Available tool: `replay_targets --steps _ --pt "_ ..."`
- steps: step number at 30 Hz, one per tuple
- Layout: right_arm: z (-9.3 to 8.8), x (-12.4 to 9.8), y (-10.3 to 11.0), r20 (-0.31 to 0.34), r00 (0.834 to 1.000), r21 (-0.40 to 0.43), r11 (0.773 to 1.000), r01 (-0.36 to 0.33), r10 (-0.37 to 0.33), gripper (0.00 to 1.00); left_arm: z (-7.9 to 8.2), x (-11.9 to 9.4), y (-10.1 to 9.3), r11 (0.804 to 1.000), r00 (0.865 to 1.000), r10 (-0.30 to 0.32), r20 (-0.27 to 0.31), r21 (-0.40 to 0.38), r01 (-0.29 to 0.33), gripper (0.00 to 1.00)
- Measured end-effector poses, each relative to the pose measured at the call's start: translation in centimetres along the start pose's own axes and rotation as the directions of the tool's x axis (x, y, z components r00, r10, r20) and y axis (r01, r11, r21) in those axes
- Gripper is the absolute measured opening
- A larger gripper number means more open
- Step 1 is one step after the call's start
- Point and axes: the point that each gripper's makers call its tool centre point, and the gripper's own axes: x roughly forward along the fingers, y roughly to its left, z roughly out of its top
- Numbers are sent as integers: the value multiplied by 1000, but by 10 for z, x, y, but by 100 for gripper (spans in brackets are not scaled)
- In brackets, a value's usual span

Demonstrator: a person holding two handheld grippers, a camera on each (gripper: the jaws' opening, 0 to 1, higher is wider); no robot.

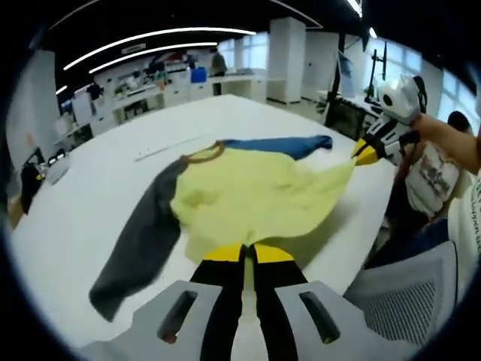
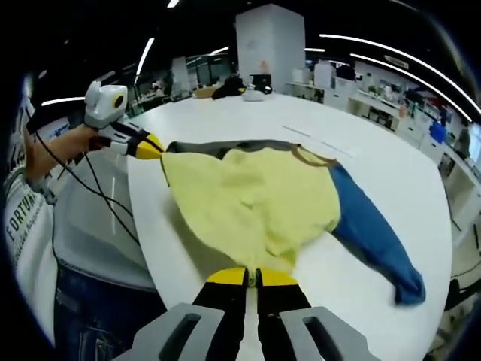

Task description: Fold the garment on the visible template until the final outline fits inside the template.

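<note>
- Shirt [image 1: 248, 199] on white worktop [image 1: 90, 195]: yellow body, grey sleeve [image 1: 139, 248], blue sleeve [image 2: 376, 241], brown neck band [image 2: 312, 156].
- Sleeves lie spread to either side; neck end points away from the person, hem end toward them.
- Left tongs [image 1: 248, 253]: jaws shut on one hem corner, yellow cloth pinched between the yellow tips. In the right gripper view the same tongs come in from the left, tips at the corner nearest the grey sleeve.
- Right tongs [image 2: 252, 277]: jaws closed on the other hem corner, on the blue-sleeve side.
- Hem reads as lifted and drawn taut between the two; body slack and rumpled behind it, shadow under the raised edge.
- Template: no outline that I can make out on the worktop. A thin pale line lies beyond the neck [image 1: 169, 148]; cannot tell what it is.
- Step in hand, judged: carrying the hem over toward the neck for the first crosswise fold.
- To do it well: keep both corners level and the edge tight, move the hands together, lay the hem square to the neck band rather than skewed.
- Sleeves are best turned in afterwards, or they will overrun the final outline.
- Risk: shirt lies near the worktop edge; a pull toward the person could drag it off.
</note>
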Motion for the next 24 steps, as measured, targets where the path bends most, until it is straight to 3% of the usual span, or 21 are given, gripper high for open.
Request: replay_targets --steps 9,18,24 --pt "-24 1 14 -54 998 2 1000 -10 10 0 -25 -4 -9 999 997 -22 -70 -49 19 1" --pt "-49 11 20 -105 994 9 1000 -8 9 0 -61 5 -20 1000 974 -29 -223 -7 28 1" --pt "-68 21 22 -154 988 -7 1000 -10 9 0 -79 9 -19 999 964 -23 -266 -34 15 1"
